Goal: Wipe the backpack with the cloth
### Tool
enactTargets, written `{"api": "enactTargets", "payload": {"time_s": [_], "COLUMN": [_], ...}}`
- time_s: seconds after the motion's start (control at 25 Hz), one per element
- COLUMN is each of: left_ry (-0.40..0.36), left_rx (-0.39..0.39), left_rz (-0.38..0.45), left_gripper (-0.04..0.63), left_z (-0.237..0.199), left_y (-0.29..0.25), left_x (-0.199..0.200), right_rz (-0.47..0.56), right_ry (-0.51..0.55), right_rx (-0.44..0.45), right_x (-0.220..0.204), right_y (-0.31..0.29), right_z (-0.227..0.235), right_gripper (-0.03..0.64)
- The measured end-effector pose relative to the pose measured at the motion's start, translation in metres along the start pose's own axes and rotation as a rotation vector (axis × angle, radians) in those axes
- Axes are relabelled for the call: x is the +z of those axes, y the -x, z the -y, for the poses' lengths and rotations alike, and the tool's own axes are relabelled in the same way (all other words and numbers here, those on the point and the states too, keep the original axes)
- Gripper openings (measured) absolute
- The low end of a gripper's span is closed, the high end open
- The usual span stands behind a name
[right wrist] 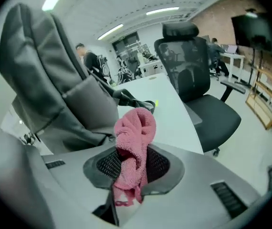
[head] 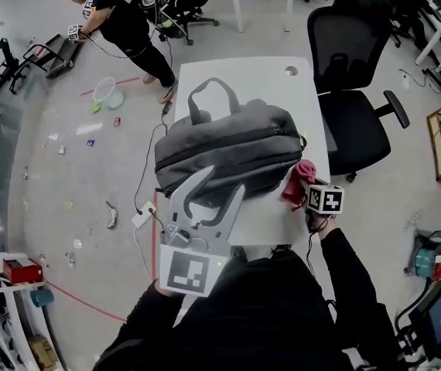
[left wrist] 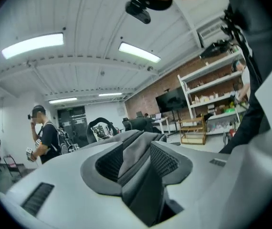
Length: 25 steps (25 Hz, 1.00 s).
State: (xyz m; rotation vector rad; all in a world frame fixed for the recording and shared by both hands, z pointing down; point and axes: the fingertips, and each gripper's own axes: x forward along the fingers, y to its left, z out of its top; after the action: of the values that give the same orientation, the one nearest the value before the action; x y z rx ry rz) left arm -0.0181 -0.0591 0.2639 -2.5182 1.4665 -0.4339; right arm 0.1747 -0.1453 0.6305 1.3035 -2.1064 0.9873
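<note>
Centre of the head view, on the white table [head: 244, 76]: grey backpack [head: 228, 149] lying on its side, carry handle [head: 209, 91] arching toward the top of the frame, a zip line running across the body. Fabric looks like a matte woven synthetic, soft-walled but padded. It should sag and slide under a push rather than hold its shape, and it is probably moderate in weight, so it needs bracing while wiped. Left gripper [left wrist: 138, 161] is clenched on a fold of that grey fabric at the bag's near edge. The fold stands upright between the 2 ribbed black pads and fills the gap. This seems a fair hold, though a seam or strap would likely give a firmer anchor than loose cloth. Right gripper [right wrist: 133, 165], at the right of the bag, is grasping the pink cloth [right wrist: 135, 142], a looped terry piece, light and limp. It is bunched into 1 wad above the pads, with a tail hanging below. It sits just beside the bag's right end. Whether it touches the bag is unclear. A black mesh office chair [head: 352, 60] stands at the upper right, off the table edge.
</note>
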Motion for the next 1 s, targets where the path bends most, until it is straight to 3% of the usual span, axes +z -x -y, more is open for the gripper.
{"api": "enactTargets", "payload": {"time_s": [0.12,0.24,0.32,0.4,0.52,0.64,0.76,1.0], "left_ry": [0.049,-0.043,-0.077,-0.046,0.079,0.235,0.276,0.397], "left_rx": [-0.161,-0.316,-0.348,-0.372,-0.452,-0.59,-0.699,-0.785], "left_rz": [0.047,0.064,0.083,0.116,0.149,0.115,0.061,0.063], "left_gripper": [0.186,0.171,0.152,0.116,0.096,0.096,0.095,0.096], "left_z": [0.019,0.05,0.058,0.055,0.049,0.062,0.084,0.099], "left_y": [0.013,0.031,0.044,0.054,0.058,0.062,0.078,0.075], "left_x": [-0.002,-0.019,-0.024,-0.019,-0.014,-0.026,-0.043,-0.063], "right_rz": [0.144,0.271,0.322,0.36,0.407,0.46,0.493,0.469], "right_ry": [-0.217,-0.292,-0.268,-0.227,-0.17,-0.121,-0.066,0.019], "right_rx": [0.083,0.143,0.168,0.18,0.195,0.212,0.217,0.177], "right_x": [0.024,0.043,0.05,0.061,0.074,0.081,0.079,0.062], "right_y": [0.048,0.104,0.135,0.155,0.178,0.206,0.229,0.239], "right_z": [-0.014,-0.037,-0.058,-0.081,-0.115,-0.148,-0.179,-0.214], "right_gripper": [0.109,0.109,0.109,0.109,0.109,0.109,0.109,0.109]}}
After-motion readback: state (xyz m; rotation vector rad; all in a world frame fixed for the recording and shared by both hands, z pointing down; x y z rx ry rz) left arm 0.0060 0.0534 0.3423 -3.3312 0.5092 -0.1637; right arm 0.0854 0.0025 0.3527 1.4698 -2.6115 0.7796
